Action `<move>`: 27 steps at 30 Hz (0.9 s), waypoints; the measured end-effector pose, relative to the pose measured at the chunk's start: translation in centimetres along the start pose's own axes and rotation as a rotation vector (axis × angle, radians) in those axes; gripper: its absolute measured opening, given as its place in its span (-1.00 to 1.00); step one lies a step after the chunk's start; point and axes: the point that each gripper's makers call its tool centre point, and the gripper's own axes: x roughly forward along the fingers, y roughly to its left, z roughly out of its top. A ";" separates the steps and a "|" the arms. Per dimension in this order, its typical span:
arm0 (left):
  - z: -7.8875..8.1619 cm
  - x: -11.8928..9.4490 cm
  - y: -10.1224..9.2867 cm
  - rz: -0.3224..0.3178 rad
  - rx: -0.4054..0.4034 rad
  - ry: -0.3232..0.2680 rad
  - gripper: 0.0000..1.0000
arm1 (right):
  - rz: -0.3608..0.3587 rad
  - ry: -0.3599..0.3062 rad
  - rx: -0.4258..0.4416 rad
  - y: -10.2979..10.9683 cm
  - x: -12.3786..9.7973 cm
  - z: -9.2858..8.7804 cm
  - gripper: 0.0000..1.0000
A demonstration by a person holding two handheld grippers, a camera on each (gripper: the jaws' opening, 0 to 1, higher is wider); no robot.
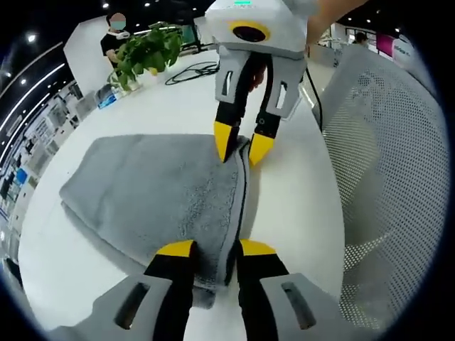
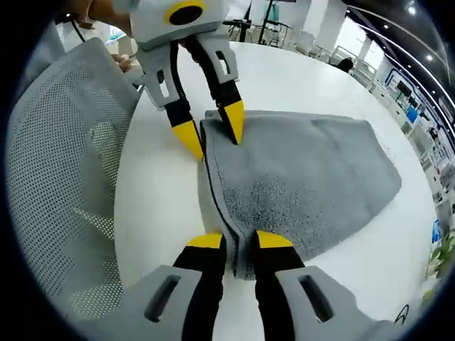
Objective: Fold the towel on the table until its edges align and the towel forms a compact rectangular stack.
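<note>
In the left gripper view, the left gripper (image 1: 215, 248) rose from the bottom edge, its yellow-tipped fingers (image 1: 177, 249) drawn narrow on the near end of the folded edge of the grey towel (image 1: 153, 193), the cloth pinched between them. The towel lay on the white worktop (image 1: 298, 192), spread away to the left of that edge, with its folded seam running from the left gripper up toward the right gripper (image 1: 242, 147). The right gripper came down from the top of the view, pointing back at the camera, a hand (image 1: 328, 15) behind it, its two yellow tips straddling the far end of the same edge and close together on it. A grey mesh chair (image 1: 387, 177) stood just beside the worktop on the right, and a potted plant (image 1: 146, 53) and a black cable (image 1: 192, 71) sat well apart from the towel at the far side. In the right gripper view, the right gripper (image 2: 239, 241) rose from the bottom with its fingers (image 2: 206, 241) narrow on the towel's (image 2: 306, 181) edge, the fold caught between them. The left gripper (image 2: 211, 129) reached in from the top, angled down, one tip on the towel and the other just beside its edge on the worktop (image 2: 163, 206). The chair (image 2: 60, 170) lay to the left, the towel spreading right.
</note>
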 end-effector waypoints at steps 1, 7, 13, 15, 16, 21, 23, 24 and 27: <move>0.0 0.0 0.0 -0.006 0.032 0.018 -0.63 | 0.003 0.001 0.007 -0.1 0.0 0.0 -0.77; 0.2 0.5 0.1 0.004 0.070 0.073 -0.79 | 0.006 0.002 0.029 -0.3 0.0 0.0 -0.81; 0.2 0.6 0.5 -0.023 0.097 0.104 -0.88 | 0.001 -0.005 0.043 -0.6 0.0 0.0 -0.88; 0.1 0.6 0.6 -0.039 0.075 0.088 -0.89 | 0.001 -0.005 0.037 -0.5 0.0 0.0 -0.89; 0.1 0.6 0.6 -0.041 0.069 0.082 -0.89 | 0.001 -0.005 0.036 -0.5 0.1 0.0 -0.89; 0.2 0.7 0.4 -0.035 0.070 0.081 -0.89 | 0.006 -0.028 0.085 -0.7 0.0 -0.1 -0.91; 0.1 0.7 0.4 -0.037 0.060 0.082 -0.88 | 0.006 -0.019 0.081 -0.6 0.0 0.0 -0.91; 0.1 0.7 0.5 -0.038 0.055 0.081 -0.88 | 0.008 -0.014 0.087 -0.6 0.0 0.1 -0.91; 0.1 0.6 0.6 -0.047 0.036 0.077 -0.89 | 0.019 -0.016 0.107 -0.6 0.0 0.1 -0.92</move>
